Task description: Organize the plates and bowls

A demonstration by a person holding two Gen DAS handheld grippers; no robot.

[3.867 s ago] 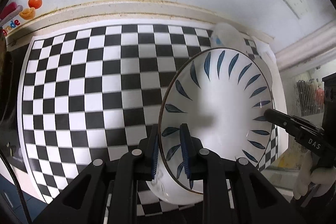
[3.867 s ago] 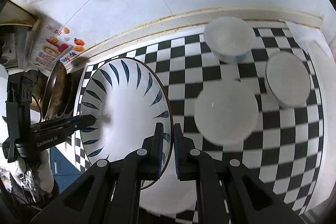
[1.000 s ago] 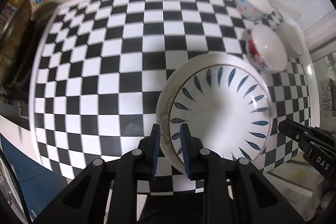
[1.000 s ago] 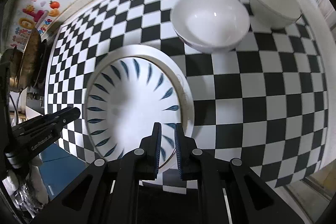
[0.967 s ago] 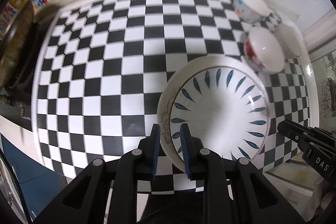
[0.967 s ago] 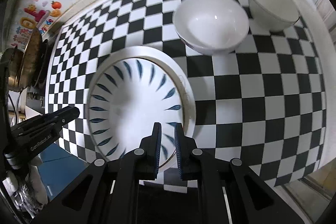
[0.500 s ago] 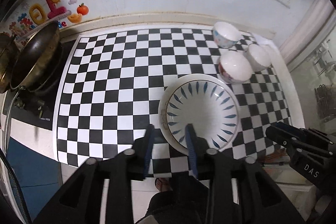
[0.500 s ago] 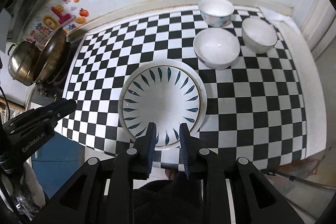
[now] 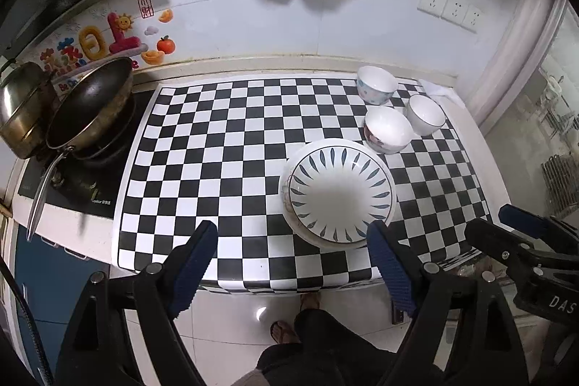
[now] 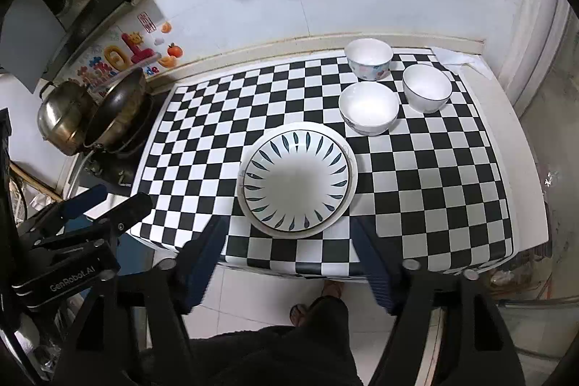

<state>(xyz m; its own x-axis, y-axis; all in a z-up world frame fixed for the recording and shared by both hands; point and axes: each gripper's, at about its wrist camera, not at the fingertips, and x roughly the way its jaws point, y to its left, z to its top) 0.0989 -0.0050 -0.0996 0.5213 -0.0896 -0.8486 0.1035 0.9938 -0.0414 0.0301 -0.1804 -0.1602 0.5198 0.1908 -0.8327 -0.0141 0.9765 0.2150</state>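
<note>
Both grippers hang above the floor in front of the bench [image 9: 231, 147], clear of everything on it. The left gripper [image 9: 289, 263] has its blue-padded fingers [image 9: 191, 263] spread wide apart with nothing between them, and the right gripper [image 10: 289, 263] is likewise spread wide and holds nothing; in the left wrist view it shows at the lower right edge of the picture, off the bench's right front corner. The leaf plate [image 9: 340, 194] — white with dark blue leaf marks around its wall — sits nested on a larger white plate [image 10: 349, 165], whose rim shows around it, more on the right in the right wrist view. The pair rests near the bench's front edge, somewhat right of its middle. Three bowls stand in a cluster toward the right back corner: a flowered bowl [image 10: 368, 57] nearest the back edge, a wide bowl [image 10: 368, 107] just behind the plates and close to their rim, and a plain bowl [image 10: 427, 87] with a thin dark rim just beside it on the right. Whether the bowls touch each other cannot be told. A white cloth [image 10: 454, 58] lies at the right back corner. Off the bench's left end — a dark pan [image 9: 90, 104] and a metal pot [image 9: 21, 111] stand on a stove.
</note>
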